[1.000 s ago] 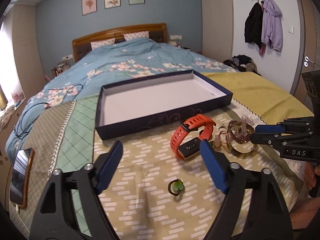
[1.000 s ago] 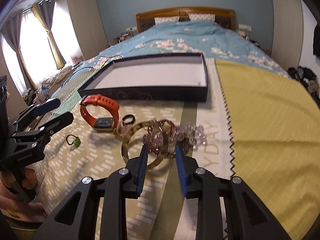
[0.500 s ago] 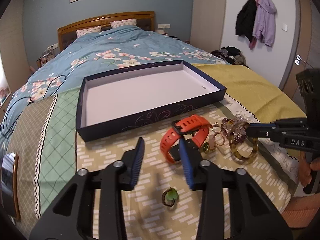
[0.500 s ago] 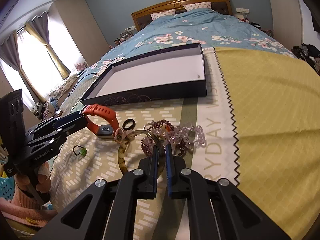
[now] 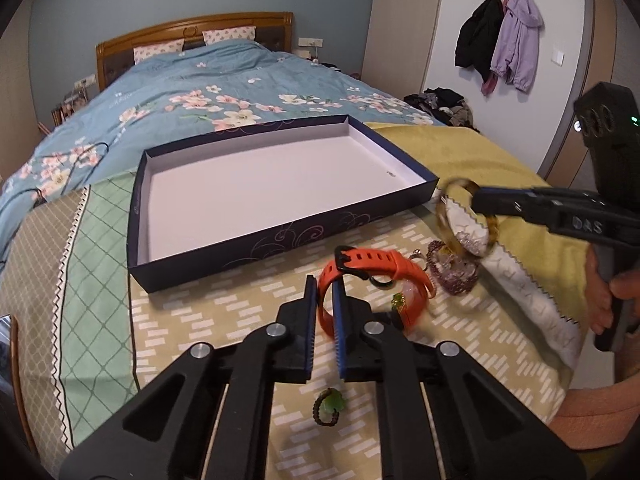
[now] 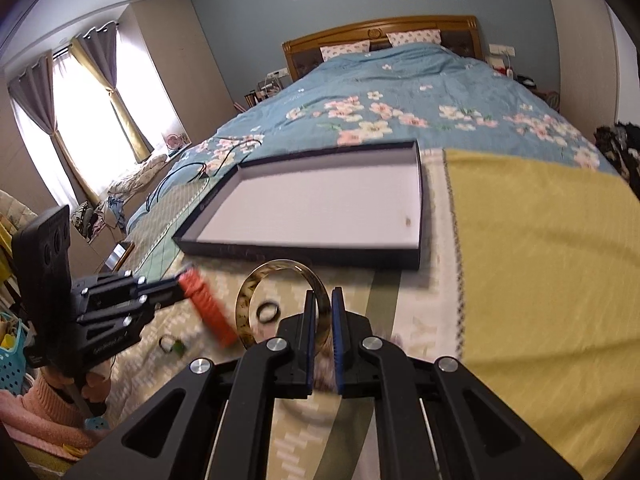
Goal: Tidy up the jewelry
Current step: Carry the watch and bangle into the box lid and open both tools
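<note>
Since both pieces go to the box (image 5: 280, 236) at 12 o'clock, my L gripper (image 5: 325, 300) is clamped on the orange watch (image 5: 376, 264) strap, R gripper (image 6: 321, 312) pinching the amber bangle (image 6: 256, 280), both lifted clear.

My left wrist camera sits behind the left gripper (image 5: 324, 304), looking forward over its jaws and slightly down at the bed (image 5: 224, 92), close to the cloth. The navy box (image 5: 256, 240) lies just beyond the jaws; the headboard is far ahead. My right wrist camera sits behind the right gripper (image 6: 322, 312), also near the cloth, facing the same headboard, with the box (image 6: 304, 254) ahead and slightly left of its jaws. Both views share the box and bed, and each sees the other gripper from the side.
</note>
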A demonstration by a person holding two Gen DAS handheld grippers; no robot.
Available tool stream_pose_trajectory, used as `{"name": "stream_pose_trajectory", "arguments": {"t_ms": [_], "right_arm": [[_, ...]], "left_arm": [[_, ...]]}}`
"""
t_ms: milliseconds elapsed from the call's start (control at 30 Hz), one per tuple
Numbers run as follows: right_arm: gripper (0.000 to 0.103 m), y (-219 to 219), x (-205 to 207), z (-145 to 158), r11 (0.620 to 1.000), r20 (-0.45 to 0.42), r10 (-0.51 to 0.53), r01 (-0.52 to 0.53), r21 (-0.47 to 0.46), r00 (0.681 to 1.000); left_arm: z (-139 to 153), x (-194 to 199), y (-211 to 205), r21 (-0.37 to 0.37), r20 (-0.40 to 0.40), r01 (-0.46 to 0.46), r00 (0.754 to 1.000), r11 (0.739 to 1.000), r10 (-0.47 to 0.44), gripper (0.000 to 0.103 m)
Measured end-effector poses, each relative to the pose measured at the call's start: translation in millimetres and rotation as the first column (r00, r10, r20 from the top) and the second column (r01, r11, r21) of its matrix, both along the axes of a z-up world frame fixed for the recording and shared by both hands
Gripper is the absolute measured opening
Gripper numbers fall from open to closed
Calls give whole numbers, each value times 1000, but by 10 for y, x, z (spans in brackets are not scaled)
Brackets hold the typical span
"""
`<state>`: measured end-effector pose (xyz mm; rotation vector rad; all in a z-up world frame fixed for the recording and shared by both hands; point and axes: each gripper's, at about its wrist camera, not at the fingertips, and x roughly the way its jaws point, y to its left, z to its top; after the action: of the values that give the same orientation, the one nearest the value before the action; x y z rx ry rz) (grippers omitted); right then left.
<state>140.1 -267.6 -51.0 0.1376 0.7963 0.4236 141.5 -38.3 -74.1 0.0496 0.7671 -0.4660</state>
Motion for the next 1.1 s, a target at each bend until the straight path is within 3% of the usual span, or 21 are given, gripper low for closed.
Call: {"name": "stream_pose_trajectory", "arguments": {"t_ms": [233, 600, 967, 1033, 1100], "right_arm": [[6, 99, 613, 153, 998, 40, 24, -22, -53, 999], [6, 398, 1667, -103, 993, -61, 18, -25, -111, 998], [6, 501, 2174, -377, 993, -186, -26, 4, -115, 982], [12, 495, 2192, -386, 992, -198, -43, 19, -123, 979], [38, 488, 2130, -321, 990, -154, -55, 34, -136, 986]], "left_arm": [[210, 108, 116, -65, -8, -12, 1000, 998, 12, 7], [548, 731, 311, -76, -9, -123, 992, 990, 122, 7], [359, 1421, 381, -51, -82, -198, 978, 979, 193, 7], [291, 1534, 410, -53, -101, -204, 975, 978, 198, 7], [224, 1627, 434, -52, -115, -209, 973, 977, 202, 7]]}}
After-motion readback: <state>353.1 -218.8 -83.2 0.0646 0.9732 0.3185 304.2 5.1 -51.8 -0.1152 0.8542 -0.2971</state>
